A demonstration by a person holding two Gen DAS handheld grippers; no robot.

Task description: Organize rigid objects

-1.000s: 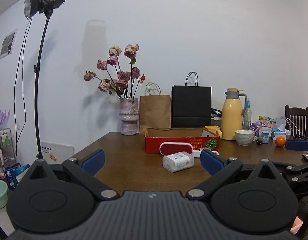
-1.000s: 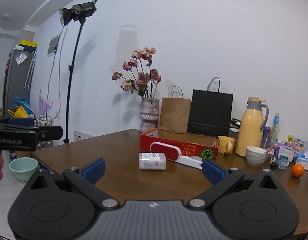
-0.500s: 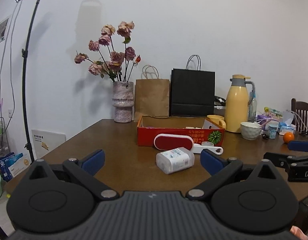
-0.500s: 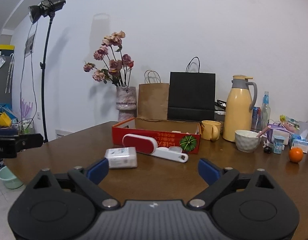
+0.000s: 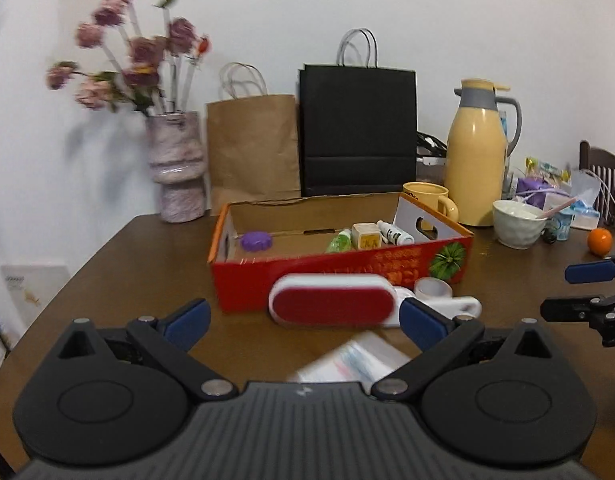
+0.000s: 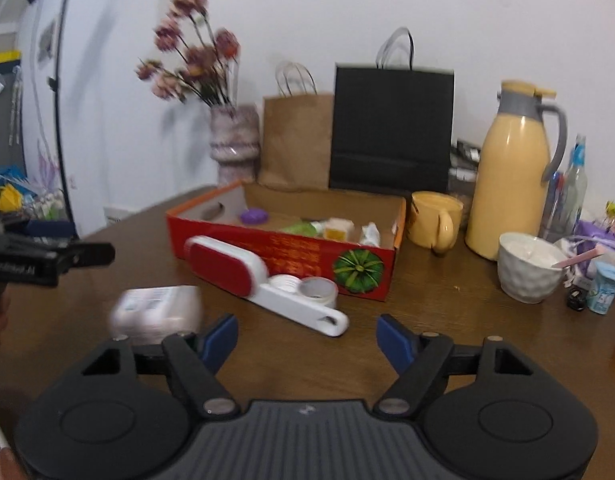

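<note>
Red box (image 5: 339,276) sits open-topped mid-table on the brown table (image 5: 119,276), holding a purple round piece (image 5: 256,241), a green item (image 5: 339,242), a small yellow-and-white carton (image 5: 366,236) and a small white bottle (image 5: 395,234), all toward its floor and right half. White and red lint brush (image 5: 331,304) lies just in front of the box's near wall, long side along it; beside its handle end a roll of clear tape (image 6: 317,290) stands close against the box front. White packet (image 6: 157,312) lies nearer the camera, apart from the brush, blurred in both views. Left gripper (image 5: 303,316) held low over the near table, jaws wide apart, nothing between the pads; packet shows just below and between them, no contact. Right gripper (image 6: 307,338) jaws closing, about half spread, only bare table between them; packet lies off its left finger. Behind the box: vase of dried roses (image 5: 179,168), brown paper bag (image 5: 253,148), black paper bag (image 5: 357,128). To the right: yellow mug (image 6: 435,220), yellow flask (image 6: 511,176), white bowl (image 6: 529,266), an orange (image 5: 599,241)
</note>
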